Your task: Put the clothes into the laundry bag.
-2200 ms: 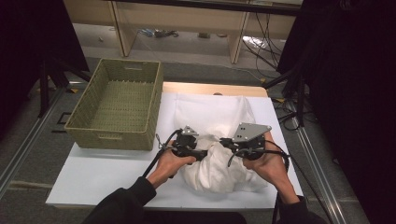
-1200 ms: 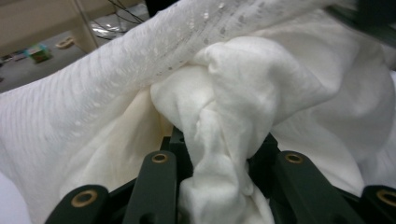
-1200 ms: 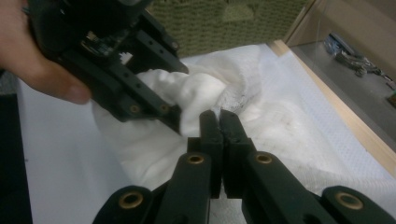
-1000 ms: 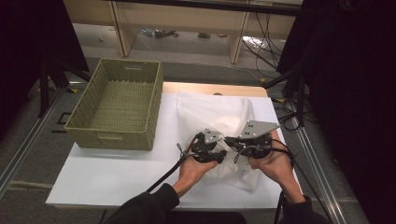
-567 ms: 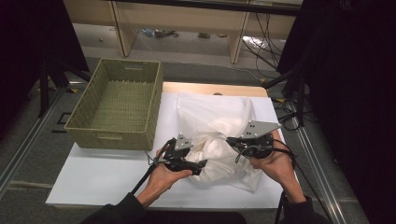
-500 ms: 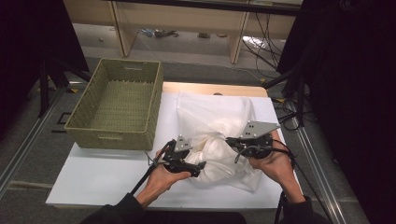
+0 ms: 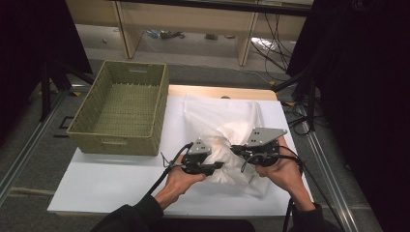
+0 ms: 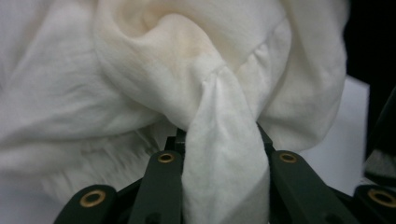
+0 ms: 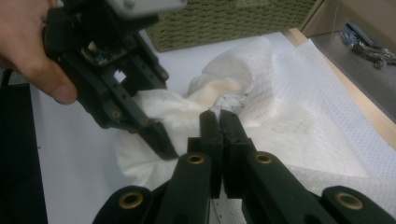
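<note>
A white mesh bag (image 7: 220, 118) lies crumpled on the white table (image 7: 106, 186), with a cream cloth (image 9: 205, 100) bunched at its near end. My left gripper (image 7: 217, 166) has just been closing, and a fold of the cream cloth (image 8: 187, 51) is pinched between its jaws in the left gripper view (image 8: 219, 140). My right gripper (image 7: 237, 150) sits just right of it. Its jaws are pressed together on the bag's thin edge (image 9: 219, 114). The left gripper (image 9: 161, 142) reaches into the cloth from the left in the right gripper view.
A green wicker basket (image 7: 116, 142) stands on the left of the table, and its wall (image 9: 233, 23) runs behind the grippers. Shelving and cables lie beyond the far edge. Bare white tabletop stretches in front of the basket.
A second ago the left gripper was close beside the right one. It drew off to the left, then came back a little onto the cloth. The right gripper has stayed put.
</note>
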